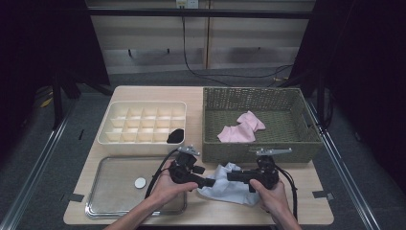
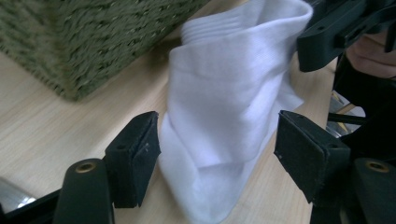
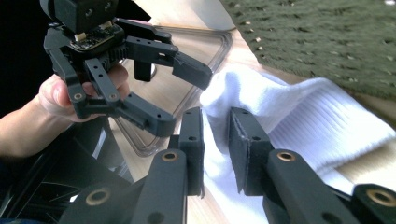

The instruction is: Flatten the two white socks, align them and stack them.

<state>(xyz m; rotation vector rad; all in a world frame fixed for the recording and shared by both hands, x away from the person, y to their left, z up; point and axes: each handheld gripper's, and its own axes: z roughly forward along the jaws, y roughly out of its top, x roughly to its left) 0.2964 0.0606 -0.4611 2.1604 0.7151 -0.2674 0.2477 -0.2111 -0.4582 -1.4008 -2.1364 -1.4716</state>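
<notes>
Two claws at white sock (image 1: 230, 184), left claw (image 1: 209, 182) spread, right claw (image 1: 230, 176) pinching it, wicker basket (image 1: 210, 143) just behind, steel tray (image 1: 103, 189) left.

The white sock (image 2: 224, 116) is soft knitted cloth, ribbed at its cuff. Both tongs, left (image 1: 209, 182) and right (image 1: 233, 176), look like matt black plastic (brass-coloured rivets at the joints). The basket (image 1: 225, 143) is rough woven green fibre, the table (image 1: 287, 211) smooth pale wood, the tray (image 1: 103, 196) shiny metal.
</notes>
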